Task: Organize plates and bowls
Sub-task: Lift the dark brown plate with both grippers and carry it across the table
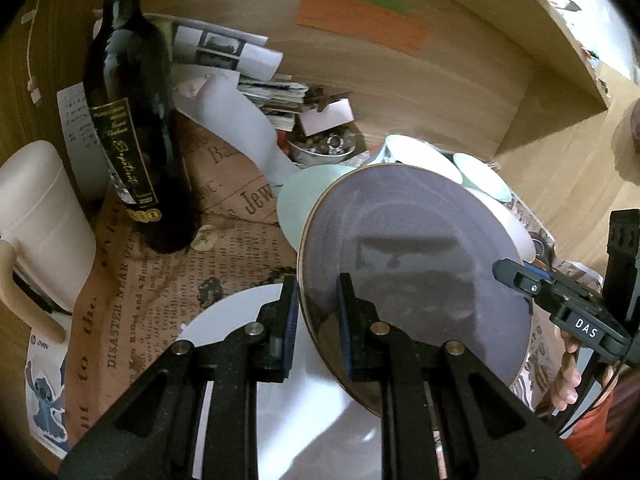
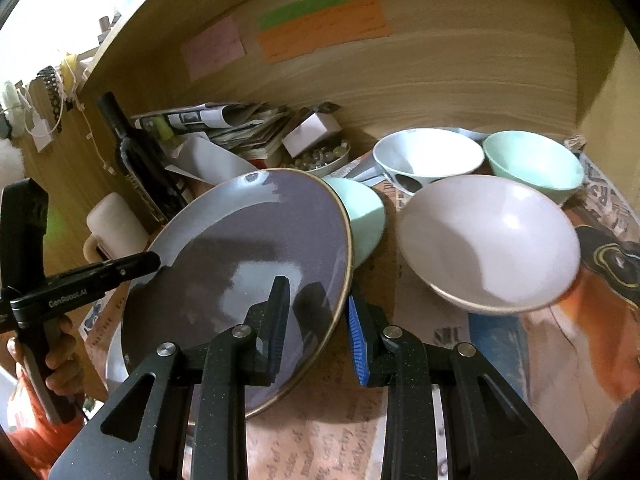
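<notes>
A purple-grey plate (image 1: 416, 264) with a thin gold rim is held off the surface, tilted. My left gripper (image 1: 318, 304) is shut on its left rim. My right gripper (image 2: 318, 316) straddles its right rim (image 2: 344, 280); a gap shows on the blue-pad side. The plate also shows in the right wrist view (image 2: 240, 276). Under it lies a white plate (image 1: 240, 320). A mint plate (image 1: 304, 196) lies behind. A pink-white bowl (image 2: 488, 240), a white bowl (image 2: 428, 156) and a mint bowl (image 2: 532, 164) stand to the right.
A dark wine bottle (image 1: 128, 112) and a white mug (image 1: 40, 216) stand at the left. Papers (image 1: 240, 56), a small white box (image 1: 326, 116) and a dish of beads (image 1: 320, 148) crowd the back. Wooden shelf walls (image 2: 440, 64) enclose the space. Newsprint paper (image 1: 160, 280) covers the surface.
</notes>
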